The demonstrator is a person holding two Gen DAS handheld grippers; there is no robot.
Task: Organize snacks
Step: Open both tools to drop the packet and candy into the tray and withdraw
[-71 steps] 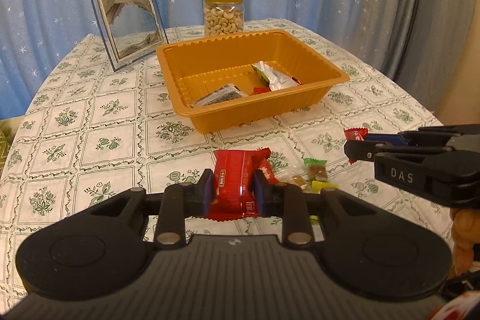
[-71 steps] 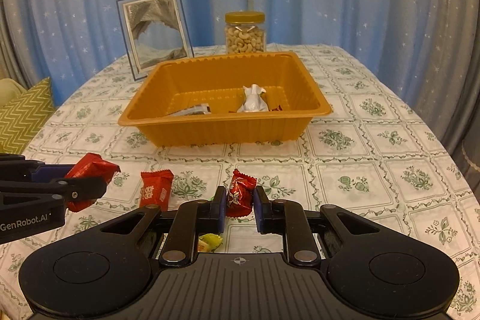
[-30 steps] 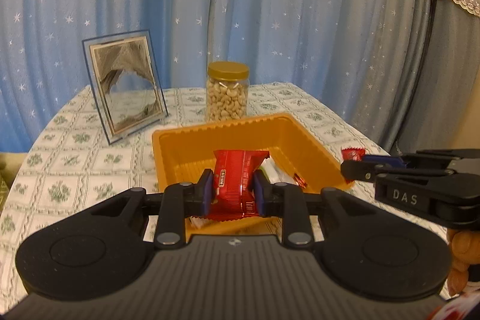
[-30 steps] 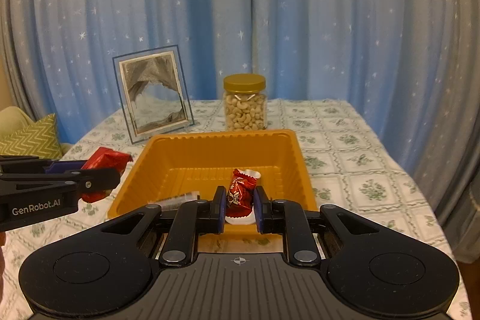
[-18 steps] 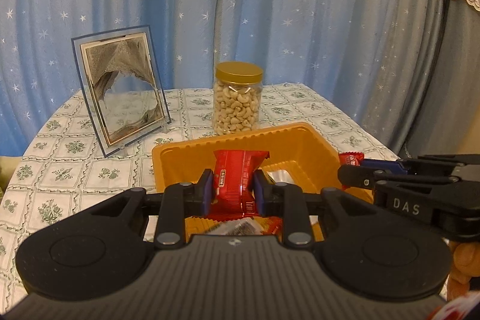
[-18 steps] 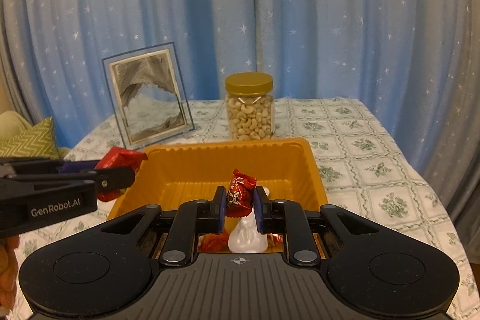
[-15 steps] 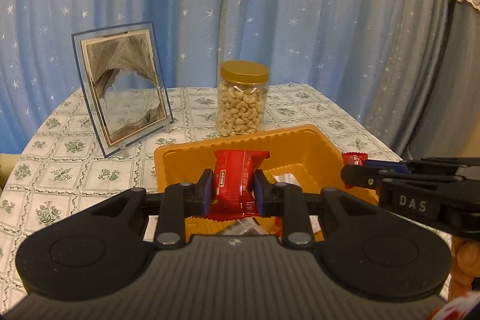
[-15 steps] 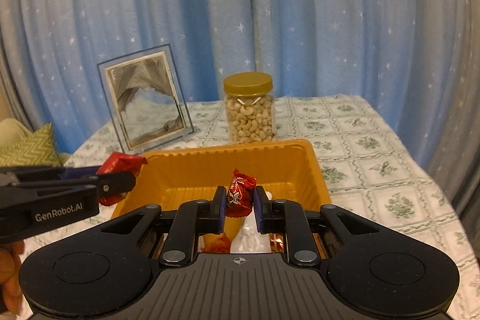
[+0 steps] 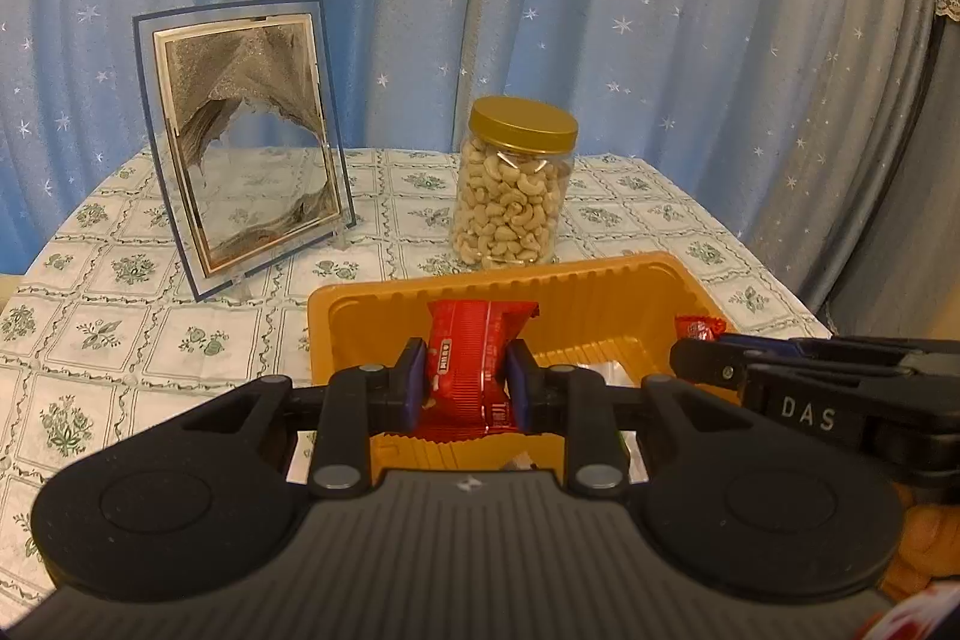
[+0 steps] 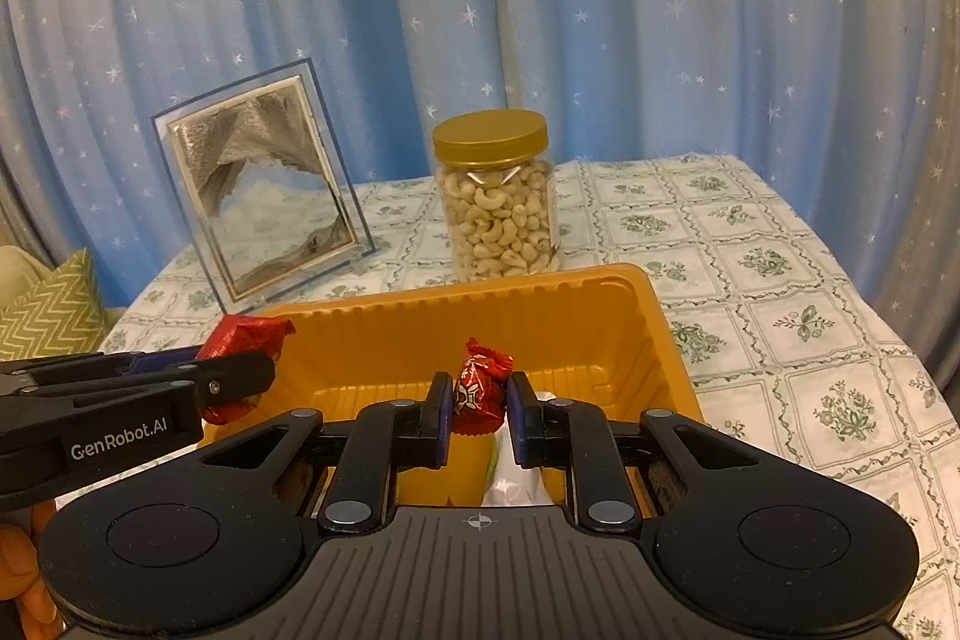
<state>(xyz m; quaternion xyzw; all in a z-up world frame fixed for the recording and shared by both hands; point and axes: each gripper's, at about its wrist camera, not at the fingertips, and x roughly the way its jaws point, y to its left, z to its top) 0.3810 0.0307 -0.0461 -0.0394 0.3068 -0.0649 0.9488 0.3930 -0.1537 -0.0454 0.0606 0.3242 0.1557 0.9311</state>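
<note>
My left gripper [image 9: 465, 381] is shut on a red snack packet [image 9: 474, 358] and holds it above the near-left part of the orange tray [image 9: 606, 274]. My right gripper [image 10: 478, 406] is shut on a small red wrapped candy [image 10: 480, 385] above the tray [image 10: 540, 292]. A white wrapper [image 10: 516, 484] lies in the tray below the right gripper. The left gripper with its packet [image 10: 240, 340] shows at the left of the right wrist view; the right gripper with its candy [image 9: 699, 327] shows at the right of the left wrist view.
A jar of cashews [image 9: 516, 190] with a gold lid stands behind the tray. A framed sand picture [image 9: 240, 142] stands at the back left. The table has a green-patterned cloth [image 10: 780, 280]; blue starred curtains hang behind. A green cushion [image 10: 48, 304] is at far left.
Both grippers lifted their snacks from the cloth and carried them forward over the tray. In the last half second both moved a little closer to the jar.
</note>
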